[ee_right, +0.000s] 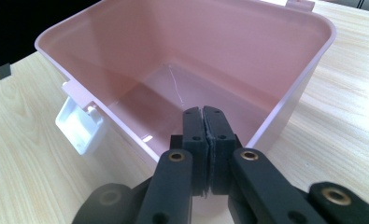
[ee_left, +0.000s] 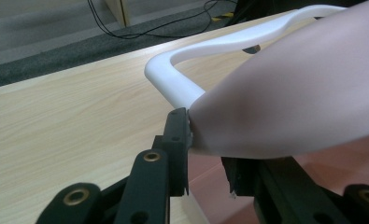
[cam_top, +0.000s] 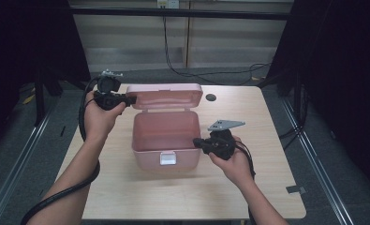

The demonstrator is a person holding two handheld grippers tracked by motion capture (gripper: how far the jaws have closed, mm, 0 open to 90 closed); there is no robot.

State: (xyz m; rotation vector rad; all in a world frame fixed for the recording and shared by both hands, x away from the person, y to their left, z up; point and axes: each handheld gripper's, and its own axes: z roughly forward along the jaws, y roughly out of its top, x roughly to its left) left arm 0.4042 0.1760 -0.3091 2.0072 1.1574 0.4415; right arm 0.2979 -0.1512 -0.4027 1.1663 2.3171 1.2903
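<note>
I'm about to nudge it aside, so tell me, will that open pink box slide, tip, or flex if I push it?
The pink box looks like thin moulded plastic and is empty, so probably light and apt to slide on the smooth wooden table. Its raised lid, held by the left gripper, may tip it backward if released. The thin walls may flex slightly.

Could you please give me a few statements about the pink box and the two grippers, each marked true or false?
1. The pink box stands open, its lid tipped back. True.
2. The left gripper clamps the lid's edge. True.
3. The right gripper has wide-open jaws. False: they are shut together at the box's rim.
4. The box holds several tools. False: its inside looks empty.
5. A white latch hangs on the box's front. True.
</note>
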